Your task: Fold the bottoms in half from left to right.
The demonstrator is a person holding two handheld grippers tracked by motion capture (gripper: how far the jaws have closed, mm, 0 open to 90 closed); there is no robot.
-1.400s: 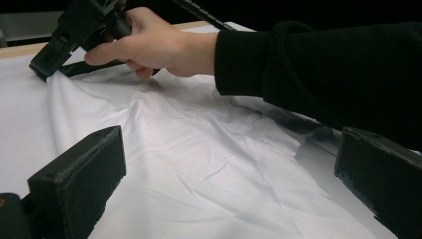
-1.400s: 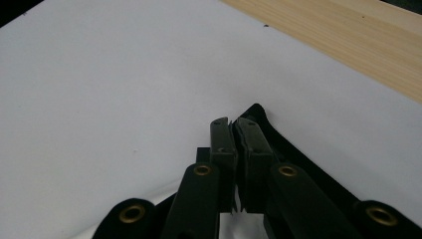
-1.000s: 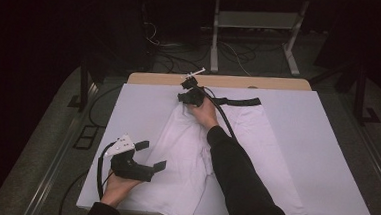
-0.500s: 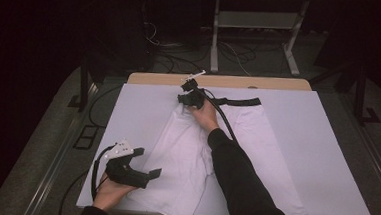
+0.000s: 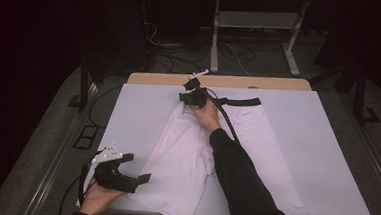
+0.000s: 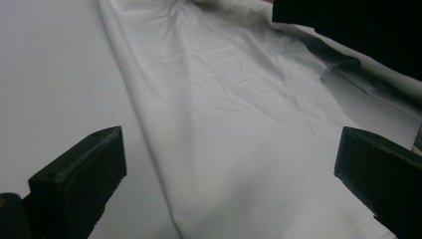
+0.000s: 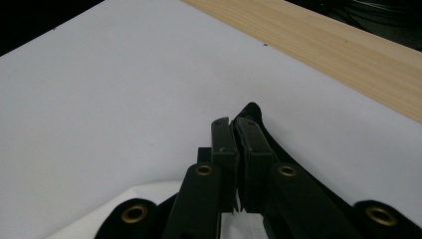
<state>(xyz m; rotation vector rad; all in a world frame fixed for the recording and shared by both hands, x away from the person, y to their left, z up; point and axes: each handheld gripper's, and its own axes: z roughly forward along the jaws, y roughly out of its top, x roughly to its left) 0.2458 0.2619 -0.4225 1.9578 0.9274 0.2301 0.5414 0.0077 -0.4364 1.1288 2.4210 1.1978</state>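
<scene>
White trousers w/ black waistband are lying flat on the white-covered table, waistband at the far edge, legs running toward the near edge; left leg is angling toward the near-left corner, its hem hanging just over the near edge. Right gripper is sitting at the far left end of the waistband, person's right hand behind it, black sleeve lying across the trousers' middle. In right gripper view its jaws are pressed together on the dark waistband corner, w/ white cloth showing below betw. the arms; bare wood strip of table is showing beyond. Left gripper is hovering at the near-left, just beside the left leg's outer edge, held by left hand. In left gripper view its jaws are standing wide apart, gripping nothing, w/ the trouser leg lying betw. them and bare cover to the left.
</scene>
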